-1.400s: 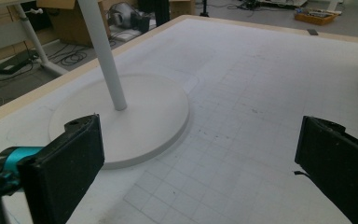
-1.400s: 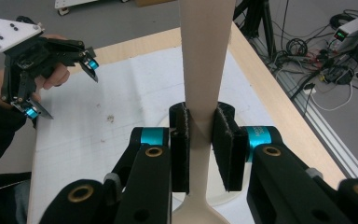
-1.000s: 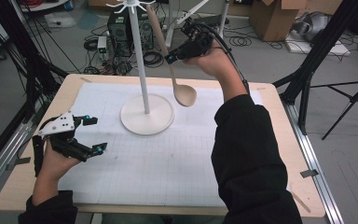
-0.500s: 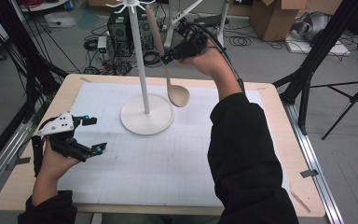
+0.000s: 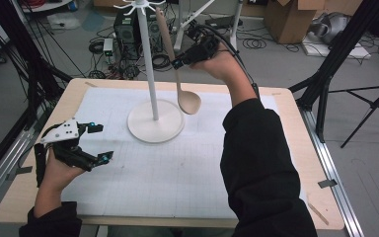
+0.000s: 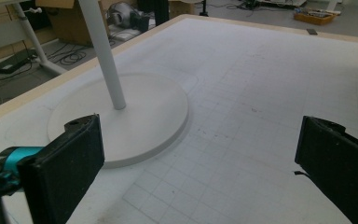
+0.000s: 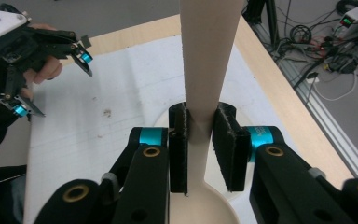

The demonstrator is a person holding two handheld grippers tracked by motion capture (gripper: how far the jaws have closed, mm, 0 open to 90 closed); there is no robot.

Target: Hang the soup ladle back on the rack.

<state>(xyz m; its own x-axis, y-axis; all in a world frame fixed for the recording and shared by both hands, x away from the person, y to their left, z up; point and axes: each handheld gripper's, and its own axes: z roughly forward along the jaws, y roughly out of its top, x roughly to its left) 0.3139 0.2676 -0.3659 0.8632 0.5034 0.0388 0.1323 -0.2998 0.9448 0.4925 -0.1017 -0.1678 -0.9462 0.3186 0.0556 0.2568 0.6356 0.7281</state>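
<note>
A wooden spoon (image 5: 189,101) hangs upright beside the white hook stand (image 5: 155,121), bowl down just above the stand's round base. Its handle top (image 5: 160,15) reaches up next to the hooks; I cannot tell whether it rests on one. My right gripper (image 5: 177,62) is shut on the handle (image 7: 200,70), both pads touching its narrow neck, though the jaws have just been easing open slightly. My left gripper (image 5: 102,142) stands open and empty over the mat at the left, also seen as the left gripper (image 7: 53,84) and, facing the stand's base (image 6: 121,116), as the left gripper (image 6: 196,163).
A white gridded mat (image 5: 177,168) covers the wooden table (image 5: 296,128). Cables, a computer case and boxes lie on the floor behind the table. Black tripod legs (image 5: 325,74) stand off the right edge.
The right forearm has shifted slightly to the left. The spoon, the stand and the left gripper stay where they were.
</note>
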